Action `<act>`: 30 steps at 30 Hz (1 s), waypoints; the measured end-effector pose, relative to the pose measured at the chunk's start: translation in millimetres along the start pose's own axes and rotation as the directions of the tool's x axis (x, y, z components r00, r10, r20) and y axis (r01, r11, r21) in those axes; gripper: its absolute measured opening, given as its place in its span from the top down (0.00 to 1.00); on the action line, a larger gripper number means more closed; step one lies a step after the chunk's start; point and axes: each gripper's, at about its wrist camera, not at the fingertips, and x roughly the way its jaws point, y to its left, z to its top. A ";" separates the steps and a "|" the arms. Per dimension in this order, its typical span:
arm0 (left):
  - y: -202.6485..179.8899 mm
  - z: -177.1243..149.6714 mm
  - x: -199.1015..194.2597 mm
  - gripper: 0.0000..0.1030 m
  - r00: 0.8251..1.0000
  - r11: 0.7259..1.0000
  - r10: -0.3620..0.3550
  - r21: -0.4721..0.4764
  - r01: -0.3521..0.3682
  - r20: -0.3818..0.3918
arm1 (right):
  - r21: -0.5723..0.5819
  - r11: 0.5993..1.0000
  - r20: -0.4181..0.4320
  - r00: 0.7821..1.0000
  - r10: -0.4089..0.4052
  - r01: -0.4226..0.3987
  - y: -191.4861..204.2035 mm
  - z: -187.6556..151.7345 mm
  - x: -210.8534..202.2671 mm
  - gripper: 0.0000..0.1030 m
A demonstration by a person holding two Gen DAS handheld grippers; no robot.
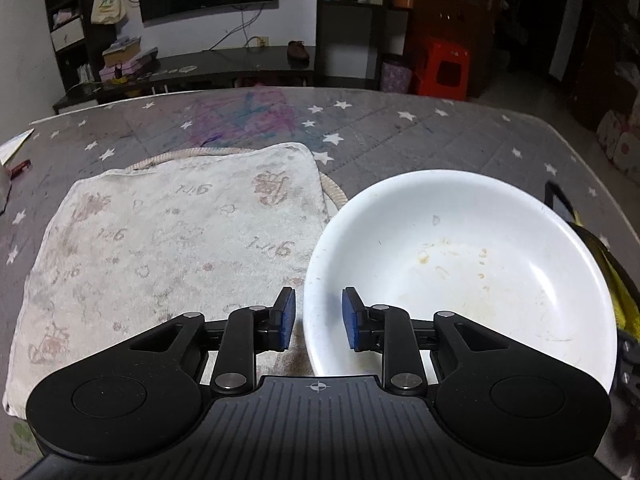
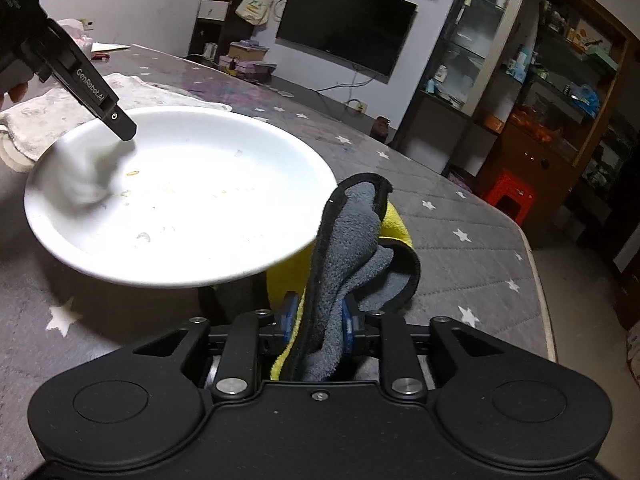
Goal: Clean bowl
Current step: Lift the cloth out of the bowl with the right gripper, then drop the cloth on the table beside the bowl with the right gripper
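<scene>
A white shallow bowl (image 1: 460, 272) with dried yellowish food specks sits on the star-patterned table cover, its left edge over a pale towel (image 1: 172, 240). My left gripper (image 1: 319, 318) straddles the bowl's near-left rim, one blue pad outside and one inside, narrowed onto it. In the right wrist view the bowl (image 2: 180, 192) fills the left half, and a left gripper finger (image 2: 116, 116) rests at its far rim. My right gripper (image 2: 318, 320) is shut on a bunched grey and yellow cloth (image 2: 352, 232) just right of the bowl. A strip of that cloth (image 1: 624, 292) shows behind the bowl.
The grey cover (image 2: 460, 216) reaches the table's right edge. The towel (image 2: 36, 120) lies left of the bowl, over a rope-edged mat (image 1: 332, 192). A red pen (image 1: 20, 167) and papers lie far left. A red stool (image 2: 508, 196) stands beyond the table.
</scene>
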 end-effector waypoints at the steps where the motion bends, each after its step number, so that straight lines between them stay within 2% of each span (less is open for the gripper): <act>1: 0.5 -1.9 -1.8 0.66 1.000 1.000 0.002 0.003 -0.002 0.007 | 0.012 1.000 0.002 1.000 0.002 -0.002 -0.9 -0.9 -2.7 0.65; 5: 4.7 -7.4 -13.2 0.58 0.999 1.000 -0.006 -0.014 0.007 0.046 | 0.042 0.999 0.010 1.000 -0.010 0.009 -2.1 -3.7 -13.6 0.55; 10: 10.2 -18.6 -34.5 0.45 0.992 1.000 0.005 -0.015 -0.003 0.122 | 0.128 0.992 0.033 0.999 -0.008 0.004 -6.4 -6.6 -29.8 0.47; 20: 24.5 -47.5 -64.0 0.34 0.979 1.000 0.022 -0.024 -0.017 0.202 | 0.273 0.960 0.044 0.996 -0.071 0.056 -14.3 -31.1 -59.8 0.26; 22: 28.1 -54.4 -67.8 0.33 0.976 0.999 0.029 -0.026 -0.024 0.214 | 0.306 0.949 0.040 0.995 -0.096 0.079 -18.7 -36.7 -63.2 0.20; 27: 37.4 -70.4 -72.8 0.31 0.973 0.999 0.044 -0.022 -0.040 0.228 | 0.387 0.912 0.026 0.987 -0.156 0.134 -29.8 -50.5 -71.8 0.16; 30: 42.7 -76.4 -71.8 0.30 0.974 0.998 0.055 -0.022 -0.051 0.222 | 0.438 0.885 0.005 0.984 -0.178 0.158 -37.6 -58.1 -69.4 0.10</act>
